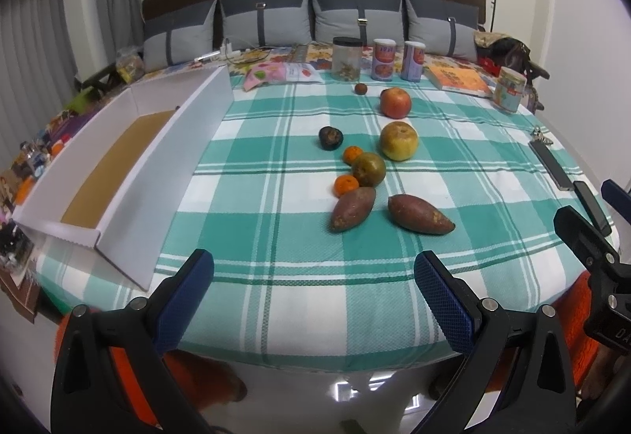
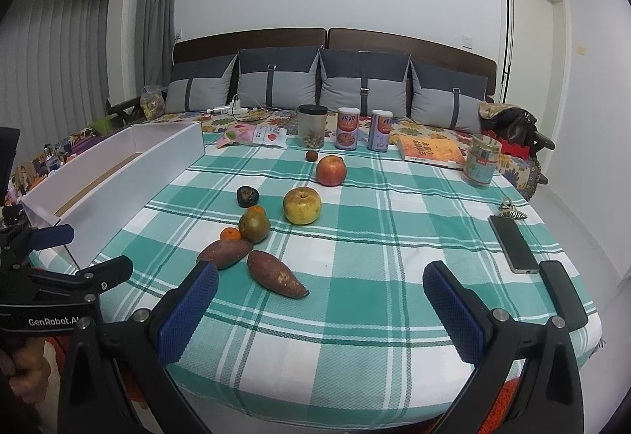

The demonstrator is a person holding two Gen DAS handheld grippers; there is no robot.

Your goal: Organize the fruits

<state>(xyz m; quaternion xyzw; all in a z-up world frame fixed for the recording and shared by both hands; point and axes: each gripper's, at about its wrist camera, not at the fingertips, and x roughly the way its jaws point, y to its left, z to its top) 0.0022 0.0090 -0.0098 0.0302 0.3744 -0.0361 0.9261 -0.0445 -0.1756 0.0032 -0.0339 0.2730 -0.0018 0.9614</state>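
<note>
Holding: my left gripper [image 1: 313, 294] and right gripper [image 2: 320, 306], both spread wide, nothing between the pads (over the table's near edge).
Nearest: two sweet potatoes [image 1: 420, 215], side by side on the cloth [image 1: 276, 197].
Beyond: oranges [image 1: 346, 185], green fruit [image 1: 368, 169], yellow apple [image 1: 399, 140], red apple [image 1: 395, 103].
Left: white box [image 1: 130, 174], away from the fruit.

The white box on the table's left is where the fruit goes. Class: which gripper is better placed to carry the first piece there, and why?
Probably the left gripper. It is open and empty, and the white box lies on its side, with the small orange between. The right gripper, also open, sits farther right and would cross over.
</note>
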